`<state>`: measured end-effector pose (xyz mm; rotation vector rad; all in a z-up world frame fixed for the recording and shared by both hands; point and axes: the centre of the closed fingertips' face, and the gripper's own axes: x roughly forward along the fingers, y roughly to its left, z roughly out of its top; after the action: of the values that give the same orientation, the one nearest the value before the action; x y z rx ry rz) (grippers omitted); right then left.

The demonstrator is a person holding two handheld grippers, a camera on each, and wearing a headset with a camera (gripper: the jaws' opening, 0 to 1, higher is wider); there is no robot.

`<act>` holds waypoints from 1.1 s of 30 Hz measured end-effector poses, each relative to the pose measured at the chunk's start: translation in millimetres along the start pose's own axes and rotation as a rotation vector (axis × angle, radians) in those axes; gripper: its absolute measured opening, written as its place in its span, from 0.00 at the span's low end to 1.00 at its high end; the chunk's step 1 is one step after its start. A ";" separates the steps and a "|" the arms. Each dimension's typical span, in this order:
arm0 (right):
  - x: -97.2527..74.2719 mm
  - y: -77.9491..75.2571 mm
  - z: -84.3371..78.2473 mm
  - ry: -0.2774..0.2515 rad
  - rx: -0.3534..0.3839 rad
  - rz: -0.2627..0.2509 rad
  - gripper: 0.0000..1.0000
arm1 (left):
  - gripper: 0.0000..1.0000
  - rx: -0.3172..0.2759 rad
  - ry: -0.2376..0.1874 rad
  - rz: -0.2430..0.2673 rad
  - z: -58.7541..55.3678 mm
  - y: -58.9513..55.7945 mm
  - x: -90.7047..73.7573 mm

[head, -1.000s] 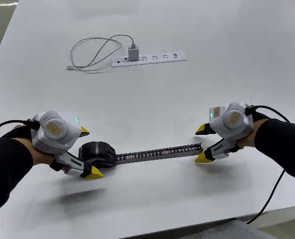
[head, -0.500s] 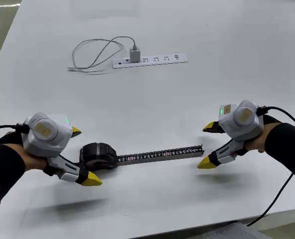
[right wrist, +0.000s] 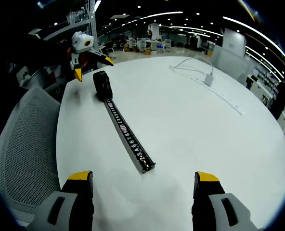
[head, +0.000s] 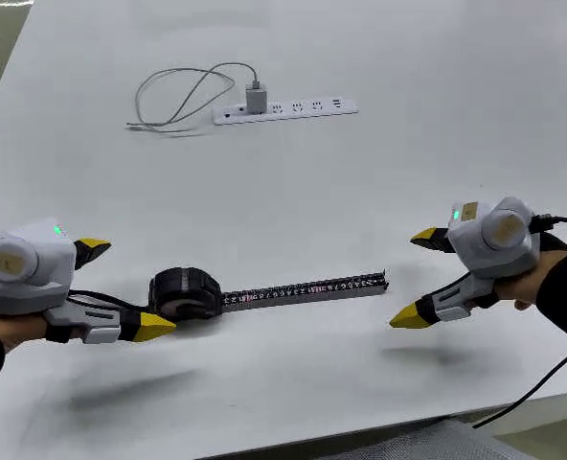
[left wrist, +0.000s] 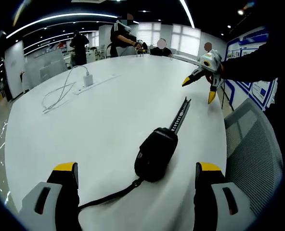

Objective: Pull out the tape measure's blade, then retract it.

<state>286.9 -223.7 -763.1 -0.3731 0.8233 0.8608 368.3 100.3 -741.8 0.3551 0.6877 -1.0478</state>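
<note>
tape measure (head: pixel 183 293) between left tongs (head: pixel 127 286) and right tongs (head: pixel 413 276) (touching neither) | blade (head: pixel 307 288) runs right | power strip (head: pixel 285 110) behind

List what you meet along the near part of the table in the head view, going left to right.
left claw, open → case → blade, pulled out flat on the table → right claw, open

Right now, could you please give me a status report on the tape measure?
Left tool, right tool open, off the tape measure. Blade out, flat on table. Power strip well clear.
</note>
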 end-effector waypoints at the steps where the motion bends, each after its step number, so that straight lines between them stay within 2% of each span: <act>1: -3.4 -1.0 0.0 -0.017 0.012 -0.015 0.86 | 0.99 -0.011 0.032 0.010 -8.5 1.3 -3.0; 4: -8.6 -1.0 -3.8 -0.034 0.022 -0.037 0.89 | 0.99 -0.007 0.013 0.032 -14.3 2.8 -8.9; 6: -10.4 -0.1 -6.7 -0.044 0.022 -0.058 0.98 | 0.99 -0.031 0.021 0.045 -21.3 3.6 -13.1; 8: -12.9 1.4 -10.0 -0.043 0.035 -0.063 0.98 | 0.99 -0.034 0.005 0.062 -22.4 4.7 -16.3; 10: -15.7 4.5 -13.6 -0.048 0.046 -0.071 0.99 | 0.99 -0.057 0.004 0.072 -25.7 3.4 -19.6; 16: -22.6 17.8 -21.4 -0.065 0.069 -0.067 0.99 | 0.99 -0.061 -0.005 0.082 -32.9 -3.3 -29.7; 23: -33.2 21.1 -23.0 -0.086 0.084 -0.093 0.99 | 0.99 -0.063 -0.016 0.102 -38.6 -5.3 -39.4; 25: -36.9 21.4 -22.8 -0.100 0.095 -0.103 0.99 | 0.99 -0.050 -0.014 0.134 -40.9 -2.7 -42.1; 26: -38.9 21.3 -23.5 -0.103 0.095 -0.111 0.99 | 0.99 -0.014 -0.007 0.175 -43.0 2.9 -45.3; 29: -42.3 22.8 -26.8 -0.100 0.118 -0.117 0.99 | 0.99 -0.053 -0.001 0.171 -48.7 0.4 -47.2; 33: -46.7 23.1 -31.6 -0.097 0.131 -0.128 0.99 | 0.99 -0.052 -0.014 0.177 -49.1 0.0 -51.1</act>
<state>235.6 -252.5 -747.0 -0.2636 0.7532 0.6971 334.9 162.8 -743.9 0.3565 0.6572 -0.8628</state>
